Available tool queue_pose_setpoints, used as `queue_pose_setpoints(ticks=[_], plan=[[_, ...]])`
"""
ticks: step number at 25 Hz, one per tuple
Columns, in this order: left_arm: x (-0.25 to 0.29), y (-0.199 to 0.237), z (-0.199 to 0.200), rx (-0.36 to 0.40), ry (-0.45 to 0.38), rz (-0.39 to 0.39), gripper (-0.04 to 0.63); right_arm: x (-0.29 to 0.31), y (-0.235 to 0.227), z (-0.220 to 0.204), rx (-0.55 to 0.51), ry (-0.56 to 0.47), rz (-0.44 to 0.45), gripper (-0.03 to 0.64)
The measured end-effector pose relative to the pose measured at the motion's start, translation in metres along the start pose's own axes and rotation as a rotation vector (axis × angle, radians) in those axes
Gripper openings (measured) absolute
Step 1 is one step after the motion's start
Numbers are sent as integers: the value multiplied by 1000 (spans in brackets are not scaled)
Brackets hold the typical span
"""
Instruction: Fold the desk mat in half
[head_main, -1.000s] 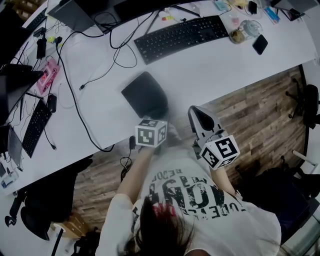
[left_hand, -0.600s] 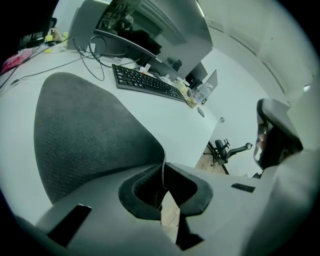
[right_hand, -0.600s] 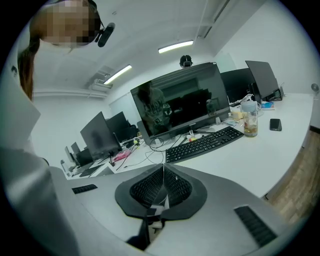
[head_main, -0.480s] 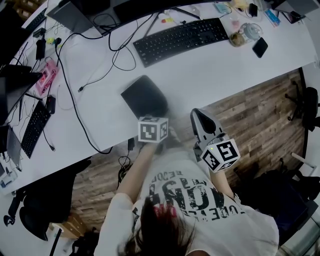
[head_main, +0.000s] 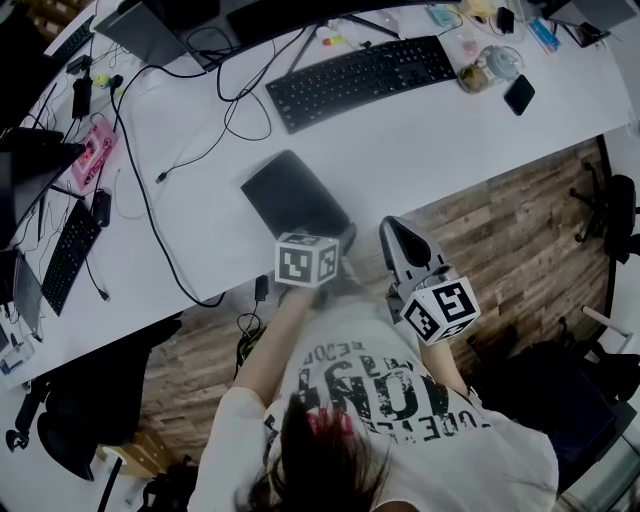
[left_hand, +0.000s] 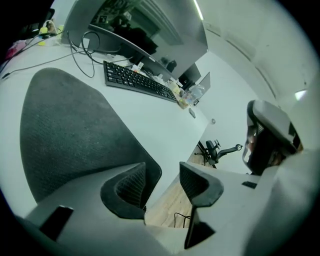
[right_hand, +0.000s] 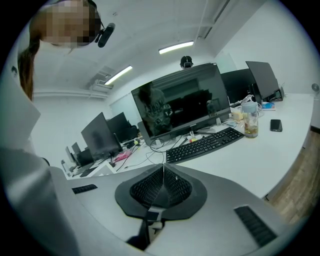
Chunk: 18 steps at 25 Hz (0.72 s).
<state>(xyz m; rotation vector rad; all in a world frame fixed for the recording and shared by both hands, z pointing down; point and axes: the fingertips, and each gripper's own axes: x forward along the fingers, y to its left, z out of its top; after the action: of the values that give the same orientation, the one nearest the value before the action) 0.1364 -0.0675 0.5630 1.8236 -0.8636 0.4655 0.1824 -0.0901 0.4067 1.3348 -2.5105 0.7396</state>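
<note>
The dark grey desk mat (head_main: 292, 195) lies on the white desk (head_main: 420, 140), its near corner close to the desk's front edge. In the left gripper view the mat (left_hand: 65, 130) fills the left side, with its rounded stitched corner beside the left pad. My left gripper (left_hand: 162, 167) is opening; its pads stand apart and press on nothing. Its marker cube (head_main: 305, 260) hangs over the desk edge. My right gripper (right_hand: 163, 169) is shut with nothing in it and sits off the desk edge (head_main: 392, 228), to the right of the mat.
A black keyboard (head_main: 365, 75) lies beyond the mat, with cables (head_main: 150, 190) to its left. A jar (head_main: 480, 70) and a phone (head_main: 520, 88) sit at the far right. A second keyboard (head_main: 70, 255) and a pink object (head_main: 95, 150) lie on the left. Wooden floor (head_main: 500, 230) shows below.
The left gripper's jaws have opened off the mat's near corner. That corner, blurred and drawn in before, now lies flat and sharp. Both grippers shifted slightly right early on.
</note>
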Motion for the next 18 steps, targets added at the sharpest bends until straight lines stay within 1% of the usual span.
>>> queue_pose_setpoints(ticks=[4, 8, 10, 12, 13, 16, 18], plan=[[-6, -6, 8, -33, -45, -25, 201, -3, -1, 0, 1, 1, -11, 2], [-14, -6, 15, -40, -86, -22, 185, -3, 0, -1, -1, -4, -9, 2], [-16, -7, 16, -28, -101, -17, 151, -4, 0, -1, -1, -6, -7, 2], [-19, -8, 18, -8, -117, -8, 96, -5, 0, -1, -2, -7, -8, 2], [-20, -8, 19, 1, -124, -2, 79, -5, 0, 0, -2, -8, -8, 2], [-23, -8, 22, 13, -138, 13, 38, -6, 0, 0, 0, -12, -9, 2], [-26, -8, 24, 17, -148, 21, 23, -7, 0, 1, -1, -14, -10, 2]])
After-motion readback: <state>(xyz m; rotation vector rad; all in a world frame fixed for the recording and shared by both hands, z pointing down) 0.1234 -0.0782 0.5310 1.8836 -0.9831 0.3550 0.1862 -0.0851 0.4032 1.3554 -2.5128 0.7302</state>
